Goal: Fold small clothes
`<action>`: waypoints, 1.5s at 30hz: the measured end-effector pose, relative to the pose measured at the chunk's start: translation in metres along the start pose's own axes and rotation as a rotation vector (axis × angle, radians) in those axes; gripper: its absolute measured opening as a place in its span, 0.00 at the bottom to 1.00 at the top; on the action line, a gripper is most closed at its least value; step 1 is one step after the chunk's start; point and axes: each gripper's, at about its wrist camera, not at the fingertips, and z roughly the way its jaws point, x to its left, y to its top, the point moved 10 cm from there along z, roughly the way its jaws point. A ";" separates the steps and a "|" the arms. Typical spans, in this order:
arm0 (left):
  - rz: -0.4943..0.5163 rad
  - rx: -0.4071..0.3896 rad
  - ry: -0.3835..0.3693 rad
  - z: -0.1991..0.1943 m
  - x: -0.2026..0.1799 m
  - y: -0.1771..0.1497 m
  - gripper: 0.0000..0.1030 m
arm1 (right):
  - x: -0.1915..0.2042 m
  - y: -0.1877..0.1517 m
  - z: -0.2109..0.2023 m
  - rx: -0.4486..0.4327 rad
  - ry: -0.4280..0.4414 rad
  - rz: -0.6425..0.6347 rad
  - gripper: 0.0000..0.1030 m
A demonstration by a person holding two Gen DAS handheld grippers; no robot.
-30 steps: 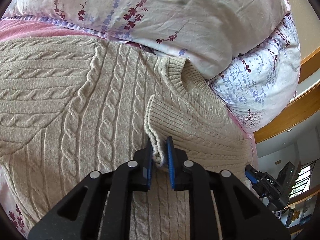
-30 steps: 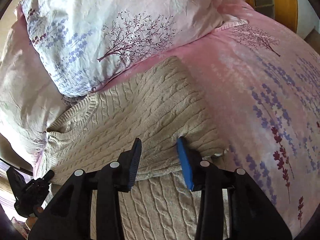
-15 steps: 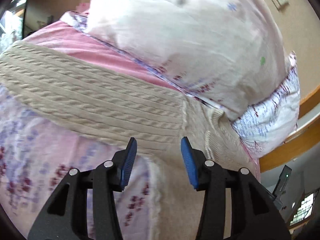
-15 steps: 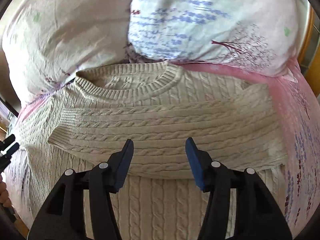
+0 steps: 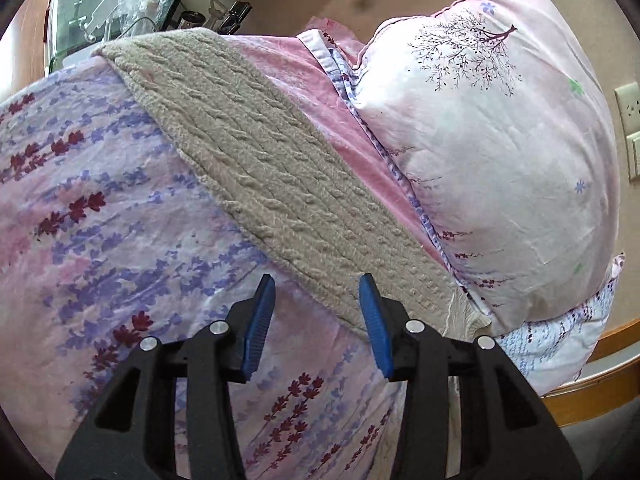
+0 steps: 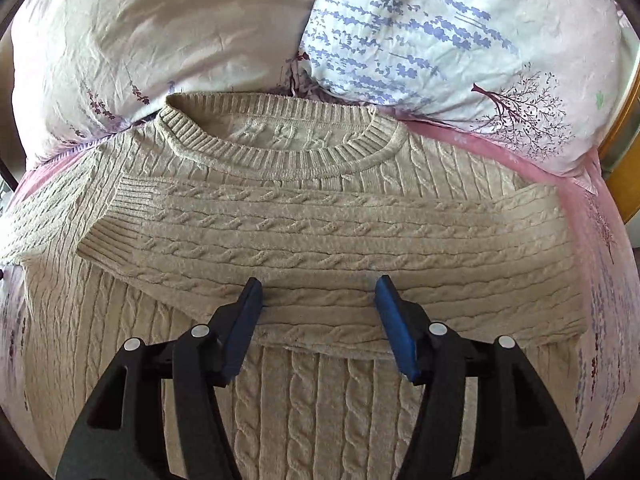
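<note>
On the floral pink bed [image 5: 100, 216], beige cable-knit sweater [image 6: 320, 240] is laid with one sleeve folded across; left gripper [image 5: 316, 304] and right gripper [image 6: 318, 300] are held apart, empty.

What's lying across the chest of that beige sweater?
One sleeve is folded flat across the cable-knit sweater, just below the collar. The chest beneath the sleeve is covered from sight.

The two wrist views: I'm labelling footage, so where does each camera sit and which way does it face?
Left wrist: behind the open left gripper, facing along the unfolded sleeve toward a pillow.
Right wrist: behind the open right gripper, facing the folded sleeve and collar.
Shared: the sweater, pillows, bedsheet.
</note>
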 end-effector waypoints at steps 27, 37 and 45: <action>0.120 0.024 -0.528 0.013 -0.223 -0.090 0.07 | -0.059 -0.012 -0.039 -0.006 0.155 0.215 0.62; 0.133 0.334 -0.374 0.123 -0.210 -0.207 0.12 | -0.075 -0.019 -0.041 0.017 0.159 0.254 0.62; -0.077 0.164 -0.291 0.093 -0.154 -0.117 0.28 | -0.069 -0.021 -0.038 0.018 0.180 0.262 0.62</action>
